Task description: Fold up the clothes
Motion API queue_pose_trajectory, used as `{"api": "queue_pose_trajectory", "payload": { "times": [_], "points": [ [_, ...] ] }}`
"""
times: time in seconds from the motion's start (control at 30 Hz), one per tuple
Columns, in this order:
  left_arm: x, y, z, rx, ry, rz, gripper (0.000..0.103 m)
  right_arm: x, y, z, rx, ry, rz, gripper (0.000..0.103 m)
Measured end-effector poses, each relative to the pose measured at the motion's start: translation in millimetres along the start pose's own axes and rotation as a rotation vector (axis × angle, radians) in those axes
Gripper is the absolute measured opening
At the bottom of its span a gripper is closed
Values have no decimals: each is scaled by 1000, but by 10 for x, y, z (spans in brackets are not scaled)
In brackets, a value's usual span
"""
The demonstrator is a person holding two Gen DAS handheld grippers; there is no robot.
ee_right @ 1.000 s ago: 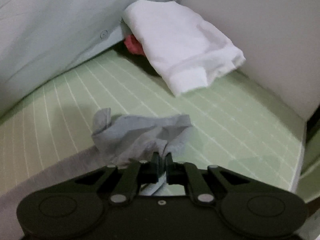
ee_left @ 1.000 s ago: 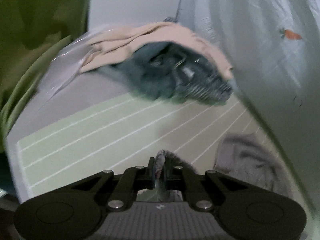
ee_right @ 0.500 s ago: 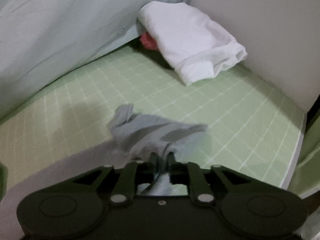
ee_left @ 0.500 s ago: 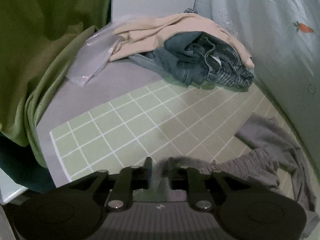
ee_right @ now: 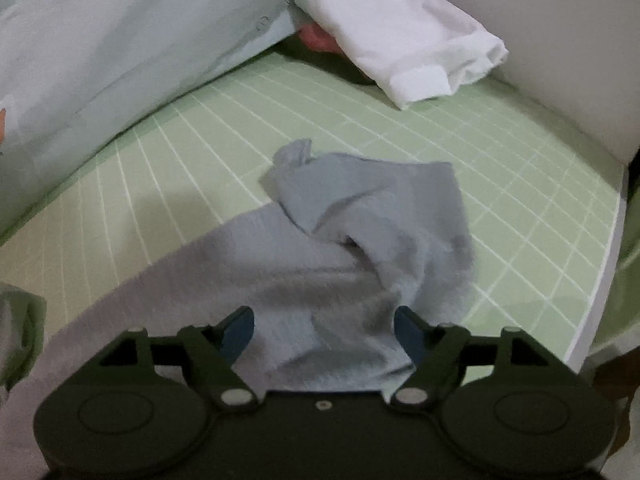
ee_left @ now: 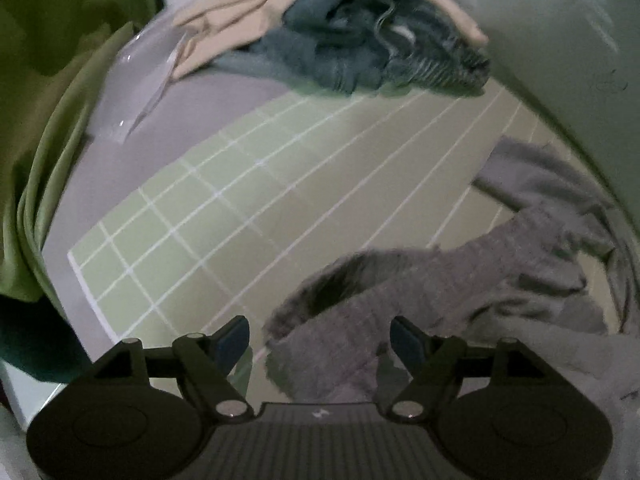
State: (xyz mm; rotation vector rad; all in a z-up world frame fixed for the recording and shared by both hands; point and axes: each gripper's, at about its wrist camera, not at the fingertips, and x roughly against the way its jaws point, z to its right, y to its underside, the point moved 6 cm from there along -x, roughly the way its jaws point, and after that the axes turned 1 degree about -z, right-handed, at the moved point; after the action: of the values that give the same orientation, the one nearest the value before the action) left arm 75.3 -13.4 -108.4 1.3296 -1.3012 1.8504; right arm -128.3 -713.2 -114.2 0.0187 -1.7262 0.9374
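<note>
Your left gripper [ee_left: 320, 338] is opening — the grey garment [ee_left: 440, 292] lies loose between its spread fingers, no pad pressing it. Your right gripper [ee_right: 324, 330] is opening too, over the same grey garment [ee_right: 360, 232], which lies crumpled on the green grid mat [ee_right: 520, 184] near the folded white cloth [ee_right: 400, 40].

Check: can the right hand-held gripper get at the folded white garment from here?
Probably yes: the right hand-held gripper is opening over the crumpled grey garment, and only bare green grid mat lies before the folded white garment.
</note>
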Motion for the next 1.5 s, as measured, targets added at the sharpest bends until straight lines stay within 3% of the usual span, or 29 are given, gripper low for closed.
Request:
{"api": "queue_pose_trajectory", "payload": {
  "times": [0.3,0.37,0.4,0.43,0.47,0.5,0.53,0.73,0.93,1.1,1.2,1.3,1.37,1.43,1.5],
  "points": [
    [-83,137,-102,66,47,-29,76,-195,25,314,-199,7,-46,80],
    [-83,142,-82,59,56,-22,70,-202,7,332,-198,8,-26,69],
    [-91,141,-79,61,58,-19,63,-208,-3,333,-189,5,-19,50],
    [-99,140,-76,63,61,-17,52,-225,-4,331,-178,4,-25,23],
    [-104,139,-76,71,69,-11,48,-238,-4,332,-171,3,-30,13],
    [-106,138,-80,87,84,-2,36,-226,-8,350,-183,-6,-30,6],
    [-103,139,-81,100,95,6,11,-210,-12,369,-194,-14,-27,5],
    [99,152,-128,140,120,57,10,281,-81,558,-213,3,55,4],
    [490,-4,-127,72,88,145,9,793,-259,605,-214,-1,155,4],
    [485,-360,124,48,113,195,9,546,-678,179,-163,-49,176,4],
    [390,-700,486,34,163,230,9,166,-987,-264,-116,-79,164,4],
    [268,-1091,949,6,218,273,10,-209,-1520,-696,-118,-114,125,6],
    [187,-1338,1248,-11,246,294,14,-368,-1769,-970,-121,-167,124,11],
    [120,-1561,1516,-20,273,313,26,-511,-1973,-1236,-131,-207,128,35],
    [109,-1652,1618,-8,277,324,39,-540,-2014,-1354,-123,-231,152,44]
  ]
}}
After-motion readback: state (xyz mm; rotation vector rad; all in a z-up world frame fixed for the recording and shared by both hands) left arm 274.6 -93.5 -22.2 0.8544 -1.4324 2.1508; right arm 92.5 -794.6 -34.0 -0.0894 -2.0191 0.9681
